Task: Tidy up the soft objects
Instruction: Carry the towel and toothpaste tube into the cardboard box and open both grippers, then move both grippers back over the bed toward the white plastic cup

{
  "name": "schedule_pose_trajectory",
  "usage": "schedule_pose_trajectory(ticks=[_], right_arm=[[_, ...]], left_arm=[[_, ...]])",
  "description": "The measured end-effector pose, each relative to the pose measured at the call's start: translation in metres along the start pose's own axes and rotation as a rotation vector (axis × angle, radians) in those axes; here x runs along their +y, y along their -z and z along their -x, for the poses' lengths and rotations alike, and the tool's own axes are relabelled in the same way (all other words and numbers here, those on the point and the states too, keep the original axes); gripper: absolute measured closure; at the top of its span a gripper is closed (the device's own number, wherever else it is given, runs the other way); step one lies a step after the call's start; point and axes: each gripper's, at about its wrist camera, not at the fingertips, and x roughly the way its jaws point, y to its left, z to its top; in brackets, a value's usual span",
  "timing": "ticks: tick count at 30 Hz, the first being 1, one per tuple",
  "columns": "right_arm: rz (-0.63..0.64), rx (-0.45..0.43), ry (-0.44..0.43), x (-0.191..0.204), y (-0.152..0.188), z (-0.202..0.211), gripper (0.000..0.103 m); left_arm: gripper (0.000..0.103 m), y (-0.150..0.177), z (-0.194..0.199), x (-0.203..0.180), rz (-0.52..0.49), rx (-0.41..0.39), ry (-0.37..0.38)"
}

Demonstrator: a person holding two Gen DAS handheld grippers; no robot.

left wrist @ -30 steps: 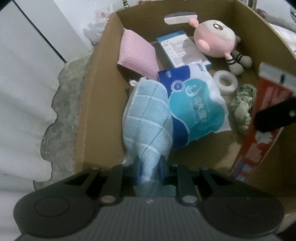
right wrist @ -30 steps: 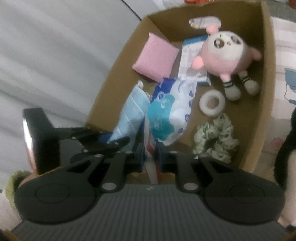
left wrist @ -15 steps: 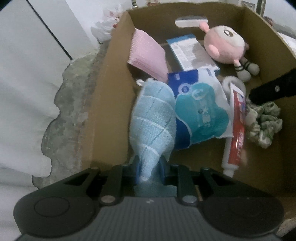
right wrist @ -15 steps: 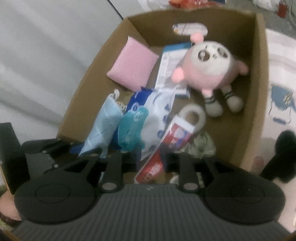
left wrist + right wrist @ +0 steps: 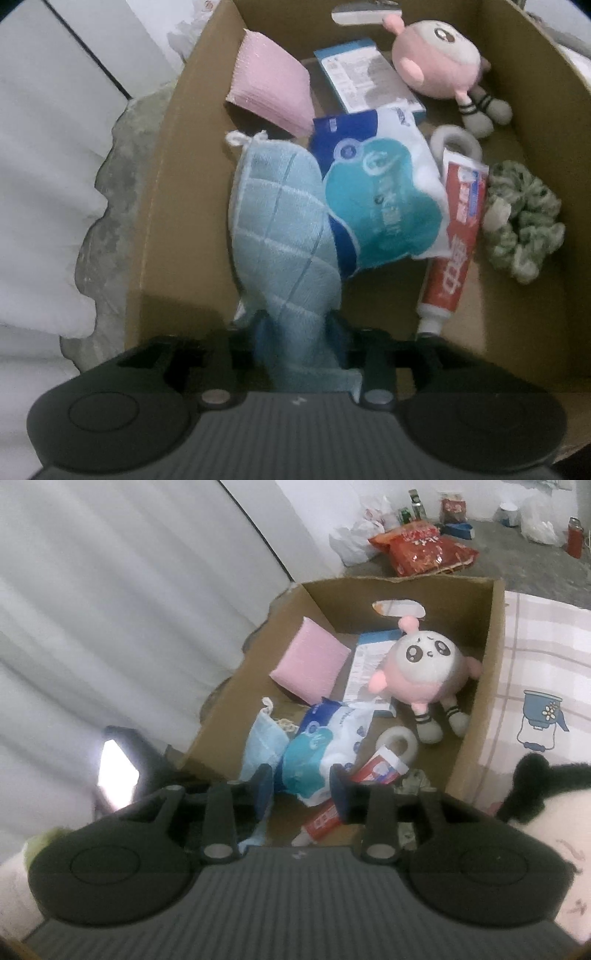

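A cardboard box (image 5: 162, 206) (image 5: 476, 716) holds soft things. My left gripper (image 5: 297, 325) is shut on a light blue checked towel (image 5: 280, 225) at the box's near left; the towel (image 5: 264, 744) also shows in the right wrist view. My right gripper (image 5: 301, 788) is open and empty above the box's near edge. A red toothpaste tube (image 5: 456, 232) (image 5: 373, 771) lies in the box beside a blue-and-white tissue pack (image 5: 376, 199) (image 5: 321, 749).
In the box: a pink plush doll (image 5: 439, 62) (image 5: 424, 668), a pink pad (image 5: 269, 92) (image 5: 310, 664), a green scrunchie (image 5: 521, 218), a white tape ring (image 5: 458, 138) (image 5: 397, 740), a blue-white carton (image 5: 365, 77). A black-and-white plush (image 5: 535, 794) lies at right.
My right gripper has let go of the toothpaste tube, opened and drawn back and up from the box. The tube now lies inside. The left gripper still holds the towel.
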Motion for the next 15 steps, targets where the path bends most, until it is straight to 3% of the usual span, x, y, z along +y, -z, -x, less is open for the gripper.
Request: schedule_pose_trajectory(ticks=[2, 8, 15], right_arm=[[0.0, -0.018, -0.013, 0.0, 0.002, 0.011, 0.067], [-0.006, -0.104, -0.036, -0.006, 0.011, 0.058, 0.056], [-0.047, -0.212, -0.037, -0.029, 0.037, 0.122, 0.05]], left_arm=[[0.042, -0.002, 0.004, 0.001, 0.016, 0.0, 0.012], [0.027, 0.001, 0.031, 0.003, 0.046, -0.06, 0.021], [0.023, 0.014, 0.07, 0.004, 0.119, -0.161, 0.04]])
